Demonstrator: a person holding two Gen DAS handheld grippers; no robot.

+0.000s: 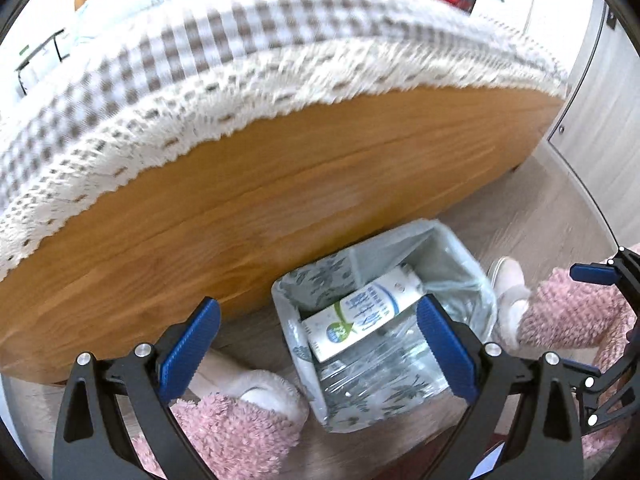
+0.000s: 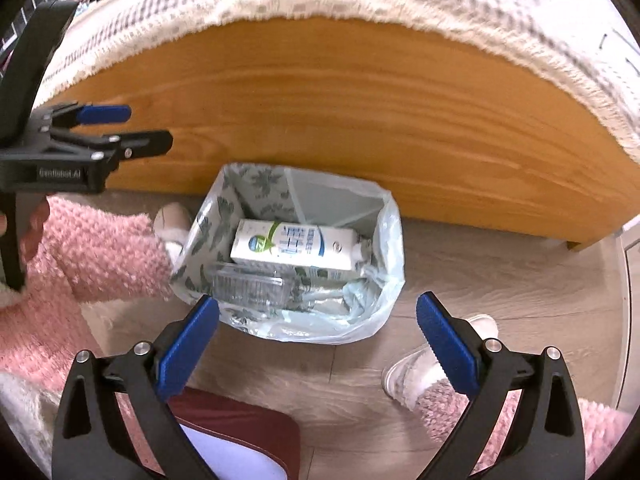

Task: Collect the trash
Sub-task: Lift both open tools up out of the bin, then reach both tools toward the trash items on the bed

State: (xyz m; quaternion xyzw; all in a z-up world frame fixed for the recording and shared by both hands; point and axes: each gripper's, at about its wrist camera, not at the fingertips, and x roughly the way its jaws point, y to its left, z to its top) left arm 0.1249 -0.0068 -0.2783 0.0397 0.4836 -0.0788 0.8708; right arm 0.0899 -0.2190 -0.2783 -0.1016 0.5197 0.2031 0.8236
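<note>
A: Where's the trash?

B: In the lined bin (image 2: 288, 256) on the floor, beside the wooden side of the bench (image 2: 360, 112). A white carton (image 2: 294, 246) lies on its side on top, with a clear plastic container (image 2: 250, 286) just beside it.

A: The grippers?

B: The right gripper (image 2: 318, 346) has its jaws wide apart, nothing between them. The left gripper (image 1: 318, 346) is spread the same, empty, above the bin.

A: Anything unclear?

B: The carton's print is too small to read. The checked cloth (image 1: 240, 52) is blurred, and things on top are cut off. A dark red object (image 2: 240, 428) is half hidden behind the jaws.
</note>
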